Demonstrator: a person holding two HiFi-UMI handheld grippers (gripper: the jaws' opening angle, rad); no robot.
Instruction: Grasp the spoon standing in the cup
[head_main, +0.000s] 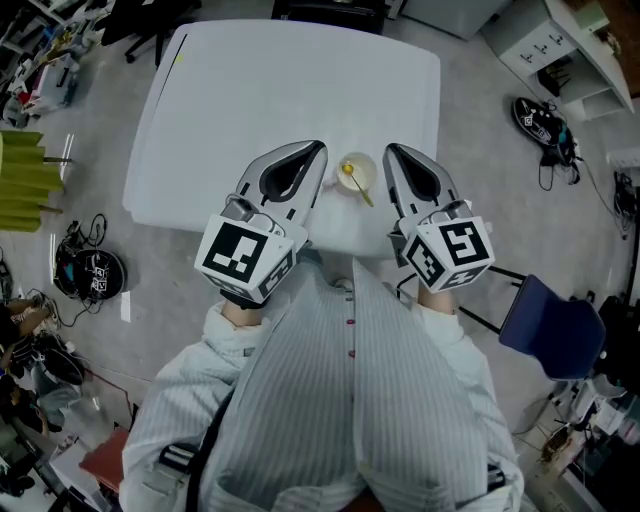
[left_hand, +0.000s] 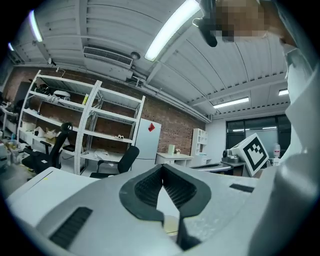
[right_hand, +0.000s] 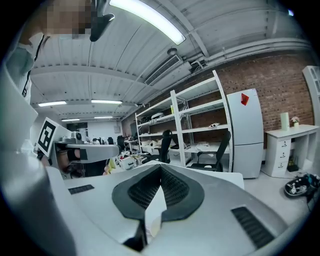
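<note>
In the head view a small pale cup (head_main: 357, 172) stands near the front edge of the white table (head_main: 250, 100), with a yellow spoon (head_main: 355, 182) leaning in it. My left gripper (head_main: 319, 148) lies just left of the cup and my right gripper (head_main: 391, 150) just right of it. Both point away from me over the table, a little apart from the cup. In the left gripper view the left gripper (left_hand: 163, 167) has its jaws meeting at the tip, nothing between them. The right gripper (right_hand: 160, 167) is likewise shut and empty in its own view.
A blue chair (head_main: 548, 312) stands at my right. Black headphones and cables (head_main: 90, 270) lie on the floor at left, beside a green folded thing (head_main: 22, 180). Black shoes (head_main: 545, 125) and a white cabinet (head_main: 560, 50) are at the far right.
</note>
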